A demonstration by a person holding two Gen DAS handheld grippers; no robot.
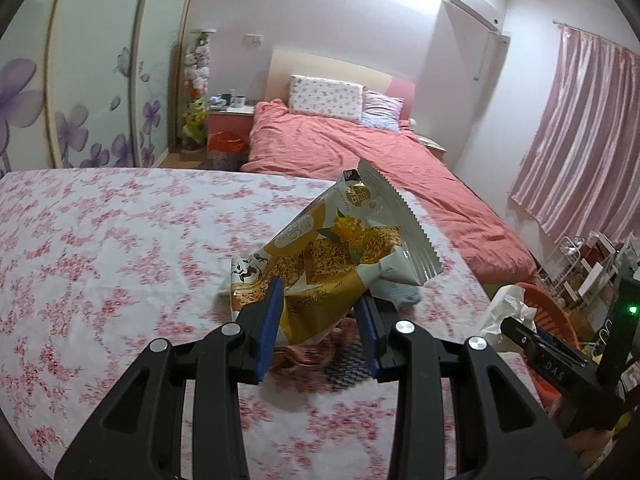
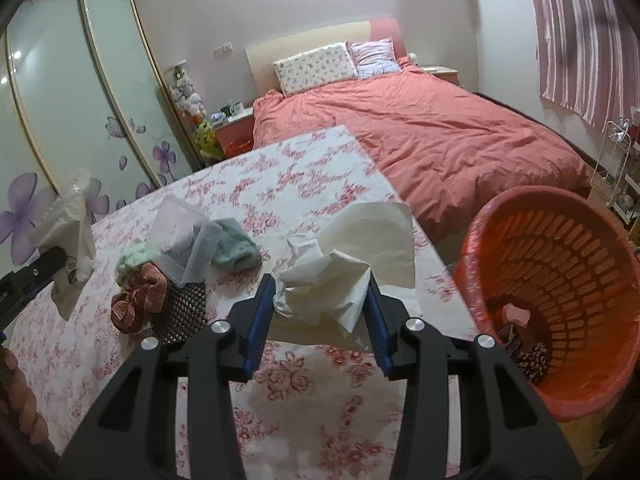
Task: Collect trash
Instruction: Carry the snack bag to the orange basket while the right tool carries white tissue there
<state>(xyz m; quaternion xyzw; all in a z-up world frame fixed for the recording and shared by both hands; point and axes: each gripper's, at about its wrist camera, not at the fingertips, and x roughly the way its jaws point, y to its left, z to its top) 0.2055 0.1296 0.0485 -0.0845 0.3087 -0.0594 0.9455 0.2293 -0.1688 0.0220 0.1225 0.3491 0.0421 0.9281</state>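
My left gripper [image 1: 320, 312] is shut on a yellow snack wrapper [image 1: 332, 240] and holds it above the floral table [image 1: 100, 260]. The wrapper also shows in the right wrist view [image 2: 68, 236], at the far left, seen from its pale back. My right gripper [image 2: 322, 304] is shut on crumpled white paper [image 2: 344, 268] and holds it above the table's right edge [image 2: 440, 264]. The paper shows in the left wrist view [image 1: 508, 304] too. An orange perforated trash basket [image 2: 560, 280] stands right of the table, with a few scraps inside.
On the table [image 2: 280, 184] lie a clear plastic box [image 2: 184, 236], a teal cloth [image 2: 236, 244], a red checked cloth [image 2: 136, 300] and a dark dotted item [image 2: 184, 308]. A bed with a coral duvet [image 2: 440, 132] stands behind. A wire rack [image 2: 616, 168] is at the right.
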